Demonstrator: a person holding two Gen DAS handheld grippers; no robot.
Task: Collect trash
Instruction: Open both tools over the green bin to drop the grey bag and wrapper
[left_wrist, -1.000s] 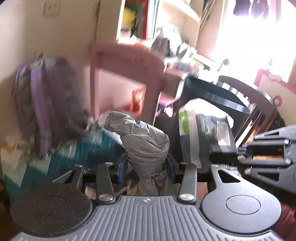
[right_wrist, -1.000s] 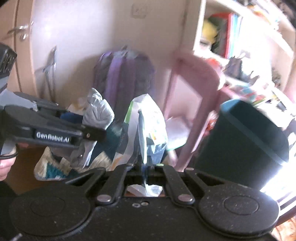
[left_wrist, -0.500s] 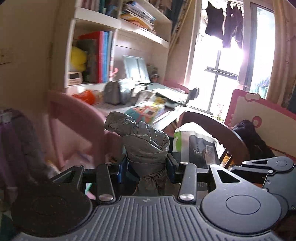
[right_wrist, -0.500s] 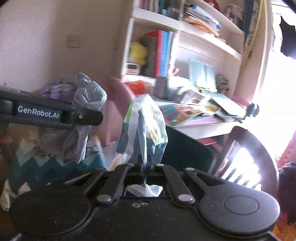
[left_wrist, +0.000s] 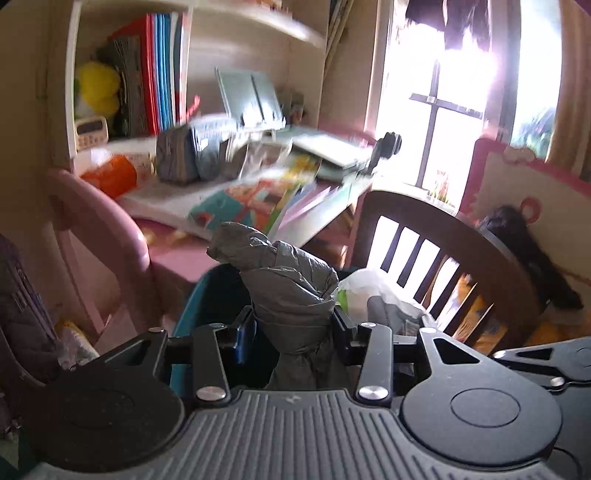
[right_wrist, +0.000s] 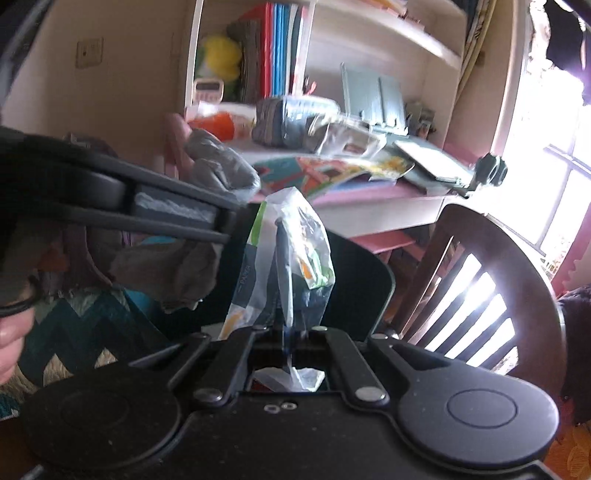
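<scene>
The left hand-held gripper (left_wrist: 291, 328) clamps a crumpled grey bag (left_wrist: 288, 291) over a teal bin (left_wrist: 207, 306). Only the right wrist view shows the right hand-held gripper (right_wrist: 286, 332) pinched tight on a printed plastic bag (right_wrist: 295, 240), a thumb (right_wrist: 11, 343) at 9 o'clock, and the cluttered surface (right_wrist: 369, 199) beyond.

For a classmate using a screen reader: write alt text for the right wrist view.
The right gripper is shut on a printed plastic wrapper, held above a dark bin. At left, the left gripper clamps a grey bag; behind stand a cluttered desk and wooden chair.
</scene>
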